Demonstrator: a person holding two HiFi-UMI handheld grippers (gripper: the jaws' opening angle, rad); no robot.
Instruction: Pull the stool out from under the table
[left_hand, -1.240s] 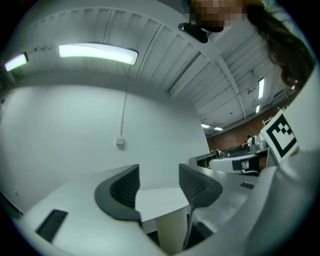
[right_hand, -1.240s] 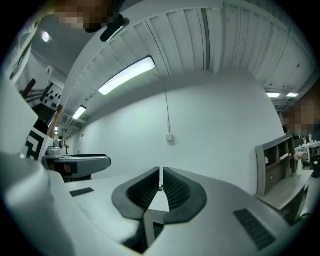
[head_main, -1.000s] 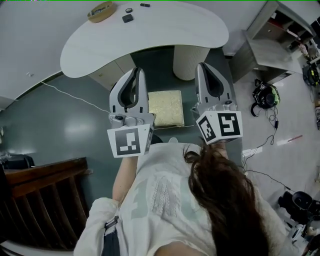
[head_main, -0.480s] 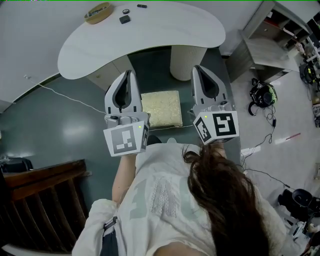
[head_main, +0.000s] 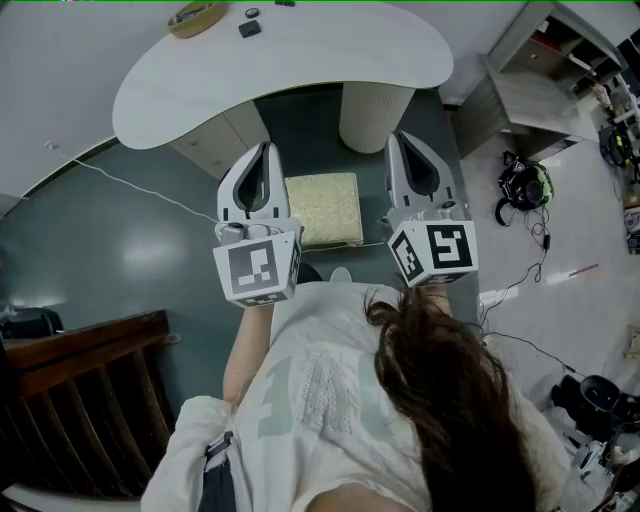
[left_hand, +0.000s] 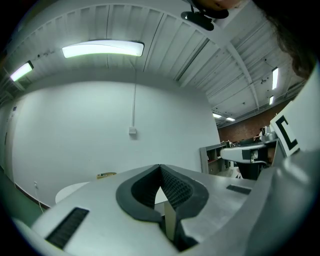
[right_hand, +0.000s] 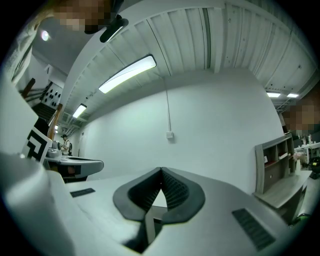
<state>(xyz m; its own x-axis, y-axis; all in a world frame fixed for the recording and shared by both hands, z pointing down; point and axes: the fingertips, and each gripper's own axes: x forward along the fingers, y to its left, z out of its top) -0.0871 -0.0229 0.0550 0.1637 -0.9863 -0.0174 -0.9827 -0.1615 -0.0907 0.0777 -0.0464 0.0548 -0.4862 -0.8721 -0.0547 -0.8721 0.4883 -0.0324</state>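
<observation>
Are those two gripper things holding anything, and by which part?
Nothing is held: left gripper and right gripper are both shut and empty, clear of the stool.

Curved white counter (head_main: 300, 70)
Beyond the left tool (head_main: 262, 148), a tan round object (head_main: 197, 17) and a small dark item (head_main: 249, 29) lie on it.
</observation>
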